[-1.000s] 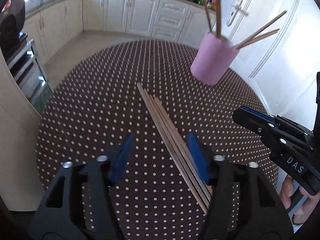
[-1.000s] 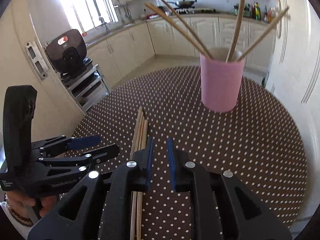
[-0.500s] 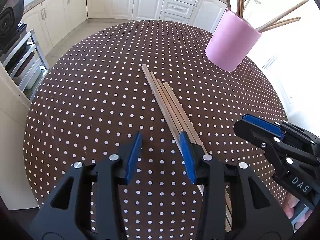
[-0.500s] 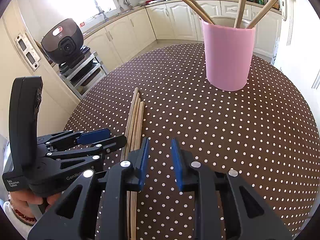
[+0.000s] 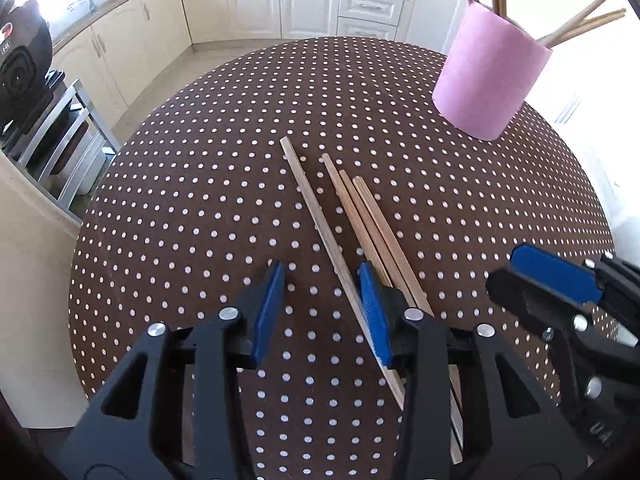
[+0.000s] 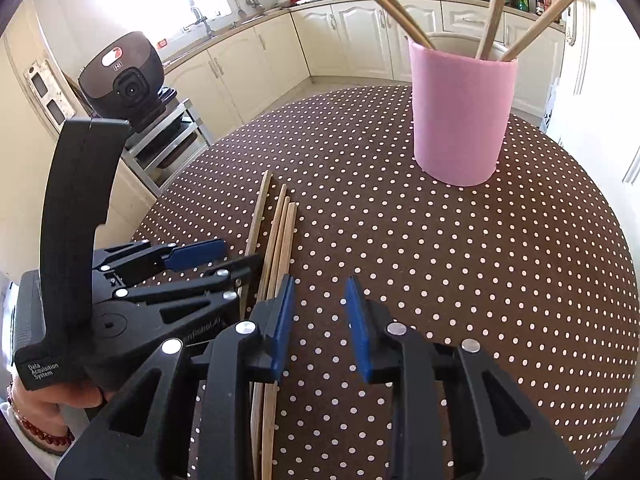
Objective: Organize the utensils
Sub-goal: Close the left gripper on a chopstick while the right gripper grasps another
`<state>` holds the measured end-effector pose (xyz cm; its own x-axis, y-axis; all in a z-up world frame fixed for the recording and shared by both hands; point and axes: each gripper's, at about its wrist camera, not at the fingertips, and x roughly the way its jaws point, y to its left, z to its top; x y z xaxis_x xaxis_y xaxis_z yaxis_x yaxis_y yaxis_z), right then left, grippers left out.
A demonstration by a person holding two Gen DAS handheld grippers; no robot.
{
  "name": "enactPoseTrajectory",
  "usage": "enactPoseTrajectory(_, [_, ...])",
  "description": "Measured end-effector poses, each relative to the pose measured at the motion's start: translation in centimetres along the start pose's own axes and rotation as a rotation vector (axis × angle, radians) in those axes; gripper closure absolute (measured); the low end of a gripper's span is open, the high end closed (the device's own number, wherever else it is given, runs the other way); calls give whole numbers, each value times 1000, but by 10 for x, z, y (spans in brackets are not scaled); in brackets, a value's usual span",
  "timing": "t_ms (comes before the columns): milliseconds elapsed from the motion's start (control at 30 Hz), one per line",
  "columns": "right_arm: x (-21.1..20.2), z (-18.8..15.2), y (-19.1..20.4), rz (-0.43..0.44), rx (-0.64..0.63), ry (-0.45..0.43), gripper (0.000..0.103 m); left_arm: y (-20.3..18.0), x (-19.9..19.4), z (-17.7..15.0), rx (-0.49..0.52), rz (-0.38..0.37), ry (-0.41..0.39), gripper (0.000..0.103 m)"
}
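A round tabletop (image 5: pixel 192 216) covered in brown cloth with white dots fills both views. Four loose chopsticks (image 5: pixel 360 220) lie on it side by side, pointing away toward a pink cup (image 5: pixel 490 84) that stands well apart at the far right and already holds several sticks.

The left gripper (image 5: pixel 324 292) hovers low over the near ends of the sticks. Its blue fingers (image 5: pixel 270 300) are spread, and the leftmost stick (image 5: pixel 316 216), lying slightly apart from the other three, runs between them, close against the right-hand finger. The right gripper (image 6: pixel 318 312) waits just beside the bundle, over bare cloth, its fingers parted with a narrower gap and holding nothing.

The step in hand looks like picking up one stick with the left gripper. To do it well, the fingers should be centred on that single stick, lowered until the tips meet the cloth, then closed gently so the thin stick does not roll or twist out. The right-hand finger should stay clear of the neighbouring three, or it may drag them along.

Compared with half a second earlier, the leftmost stick has separated from the bundle, which was tightly packed. The left gripper has shifted so that stick now sits within its gap, and the right gripper's fingers have widened a little.
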<state>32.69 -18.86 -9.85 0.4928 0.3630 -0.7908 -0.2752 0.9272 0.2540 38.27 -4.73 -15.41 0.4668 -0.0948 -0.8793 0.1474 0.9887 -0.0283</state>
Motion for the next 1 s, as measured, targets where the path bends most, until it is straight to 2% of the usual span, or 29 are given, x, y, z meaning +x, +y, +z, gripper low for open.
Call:
enactPoseTrajectory(67, [5,3,3,-6,-9,23,78,0,2,3,18,-4,0,72])
enactPoseTrajectory(200, [18,8,11,6,-31,64,78,17,1,3,16,-50,13,87])
enactPoseTrajectory(367, [33,14,24,-8,-68,87,78,38,-2,-4,36,-73,24,90])
enactPoseTrajectory(600, [52,23,36,-81,-113,112,79,39,-5,-10,44,-84,23,90])
enactPoseTrajectory(833, [64,31,33,-85,-111,133,80,39,-5,-10,46,-92,22,90])
enactPoseTrajectory(867, [66,33,35,-84,-113,136,81,39,-4,-10,45,-92,22,90])
enactPoseTrajectory(900, [69,33,36,-95,-120,143,88,39,-4,-9,45,-91,21,90])
enactPoseTrajectory(1000, [72,33,43,-137,-155,132,93,37,-3,-8,40,-87,20,90])
